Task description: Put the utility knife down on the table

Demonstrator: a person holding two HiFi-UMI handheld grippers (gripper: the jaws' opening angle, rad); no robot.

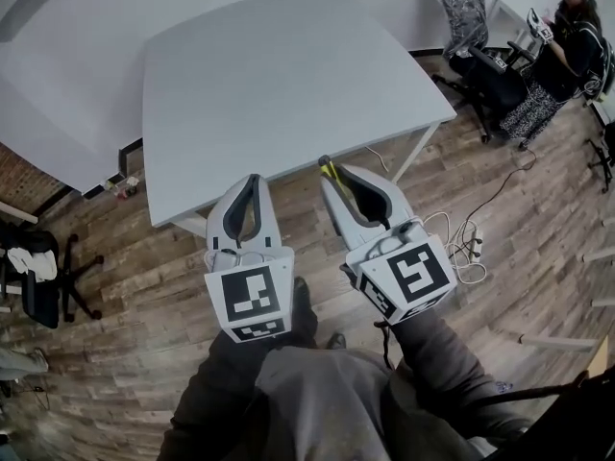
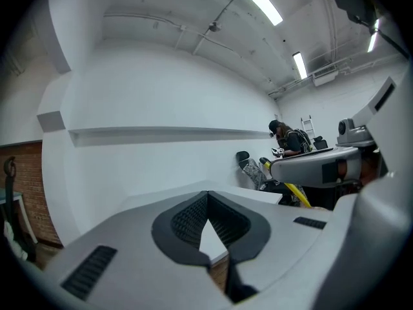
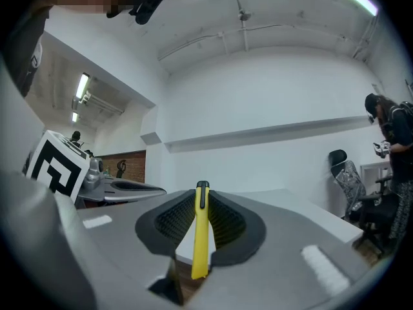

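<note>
A yellow utility knife (image 3: 201, 230) with a black tip is clamped upright between the jaws of my right gripper (image 3: 201, 202). In the head view the right gripper (image 1: 329, 173) hovers at the near edge of the white table (image 1: 279, 75), the knife (image 1: 330, 169) poking out of its tip. My left gripper (image 1: 252, 184) hangs beside it, jaws closed with nothing between them; in its own view the left gripper (image 2: 207, 202) points over the table's near edge. The knife (image 2: 298, 195) also shows at the right of that view.
The white table has a bare top and stands against a white wall. A wooden floor lies below me. A person sits at a desk (image 1: 562, 27) at the far right beside an office chair (image 1: 466, 8). Cables (image 1: 461, 238) lie on the floor right of my grippers.
</note>
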